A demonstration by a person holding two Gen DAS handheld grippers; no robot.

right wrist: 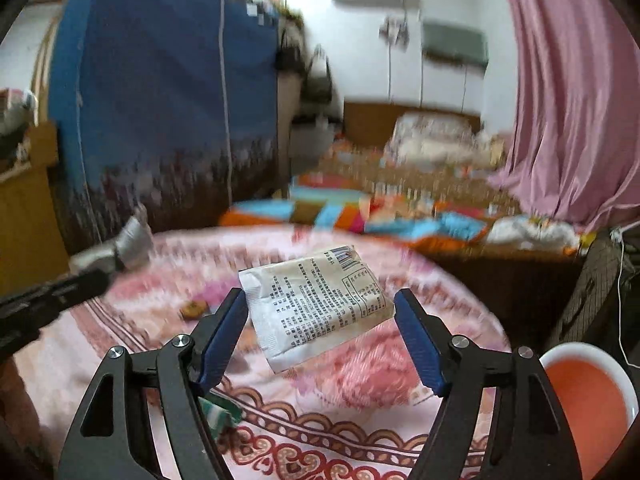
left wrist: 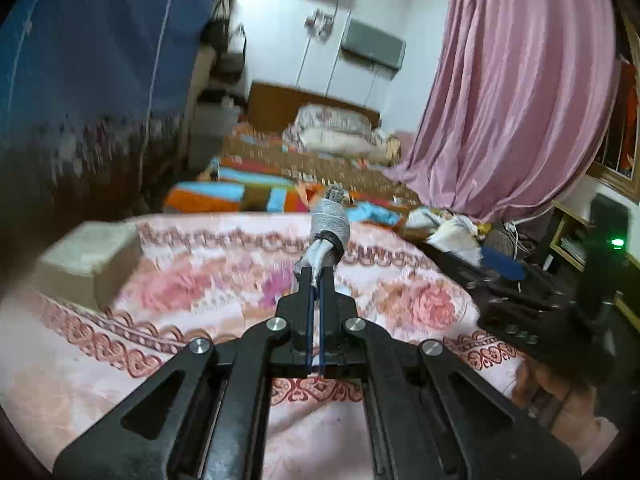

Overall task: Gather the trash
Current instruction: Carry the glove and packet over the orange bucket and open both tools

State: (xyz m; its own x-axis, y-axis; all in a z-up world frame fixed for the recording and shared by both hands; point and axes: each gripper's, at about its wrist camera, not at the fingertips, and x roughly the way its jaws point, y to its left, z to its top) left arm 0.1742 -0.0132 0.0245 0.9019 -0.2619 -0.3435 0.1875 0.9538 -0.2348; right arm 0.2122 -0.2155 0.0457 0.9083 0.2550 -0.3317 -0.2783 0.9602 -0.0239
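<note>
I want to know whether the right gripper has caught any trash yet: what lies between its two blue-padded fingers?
In the right wrist view, a white printed paper sachet spans the gap between the right gripper's blue pads, its edges touching both, above the pink floral bedspread.

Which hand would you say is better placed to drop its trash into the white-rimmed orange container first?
Probably the right: the right gripper holds the white sachet with the container just beside it, lower right. The left gripper, shut on a silver wrapper, sits farther left.

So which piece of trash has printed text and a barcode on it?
The flat white packet between the right gripper's blue fingers. The other piece, a twisted silver wrapper pinched in the left gripper, shows no print.
</note>
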